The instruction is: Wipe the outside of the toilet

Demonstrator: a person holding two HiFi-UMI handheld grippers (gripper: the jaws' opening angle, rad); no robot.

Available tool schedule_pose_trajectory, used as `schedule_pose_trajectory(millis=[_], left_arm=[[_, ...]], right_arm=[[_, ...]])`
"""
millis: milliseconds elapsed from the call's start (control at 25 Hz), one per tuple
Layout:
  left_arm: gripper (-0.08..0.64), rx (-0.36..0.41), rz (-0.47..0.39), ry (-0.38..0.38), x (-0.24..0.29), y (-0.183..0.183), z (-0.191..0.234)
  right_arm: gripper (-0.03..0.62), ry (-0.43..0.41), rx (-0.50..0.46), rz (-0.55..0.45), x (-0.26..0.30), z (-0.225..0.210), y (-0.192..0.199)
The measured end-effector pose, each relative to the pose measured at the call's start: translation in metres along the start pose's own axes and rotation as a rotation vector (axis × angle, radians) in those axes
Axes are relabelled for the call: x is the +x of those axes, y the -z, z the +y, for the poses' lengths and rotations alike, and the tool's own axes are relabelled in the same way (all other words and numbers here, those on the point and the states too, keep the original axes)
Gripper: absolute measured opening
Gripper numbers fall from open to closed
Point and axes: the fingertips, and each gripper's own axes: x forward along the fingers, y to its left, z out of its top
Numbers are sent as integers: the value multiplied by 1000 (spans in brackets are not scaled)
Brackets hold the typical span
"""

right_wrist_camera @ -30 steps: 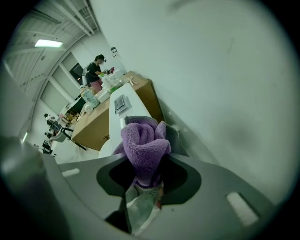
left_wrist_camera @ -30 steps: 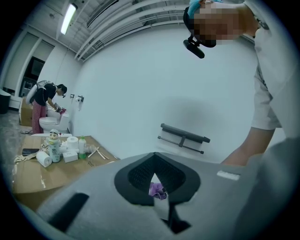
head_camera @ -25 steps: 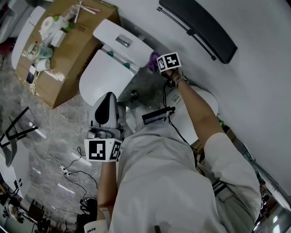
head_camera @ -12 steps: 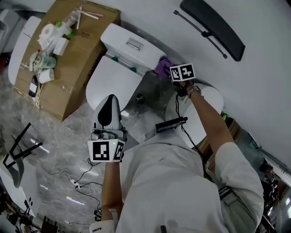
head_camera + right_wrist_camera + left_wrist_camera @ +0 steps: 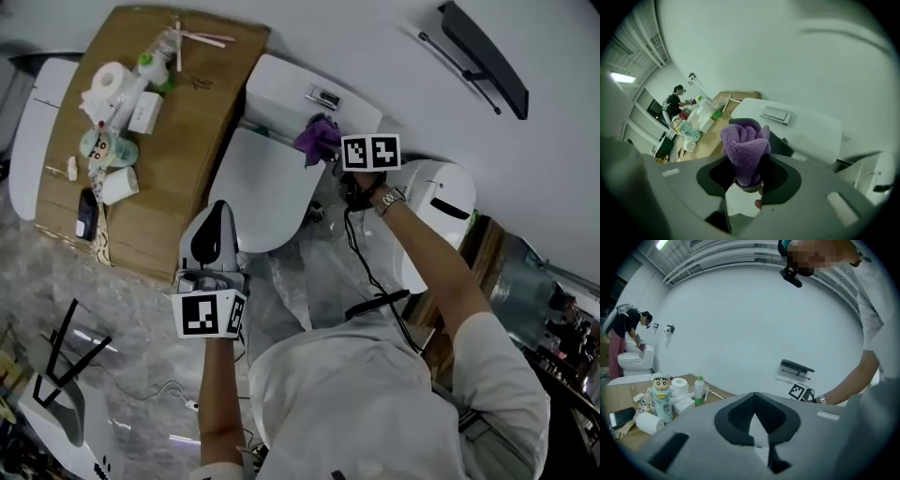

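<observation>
Toilet (image 5: 272,178) lies with its long axis diagonal in the head view, tank at upper right, bowl front pointing lower left, beside a box (image 5: 178,103). Right gripper (image 5: 746,185) is clamped on a bunched purple cloth (image 5: 744,145), which projects forward toward the tank. Left gripper (image 5: 757,425) is pressed together and empty, held above the floor near the bowl front.
</observation>
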Motion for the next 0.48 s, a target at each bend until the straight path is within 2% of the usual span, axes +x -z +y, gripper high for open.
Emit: schedule_pose_trajectory(millis=[120,280,480], left_arm=[[6,7,19,23,11,14,23],[6,-25,27,53,30,42,46],[6,-37,53,78,58,87,70]], right_arm=[[144,10,113,-7,38,30,-3],[144,27,287,-31,99,44,-5],[146,12,404,-104,155,60,-26]])
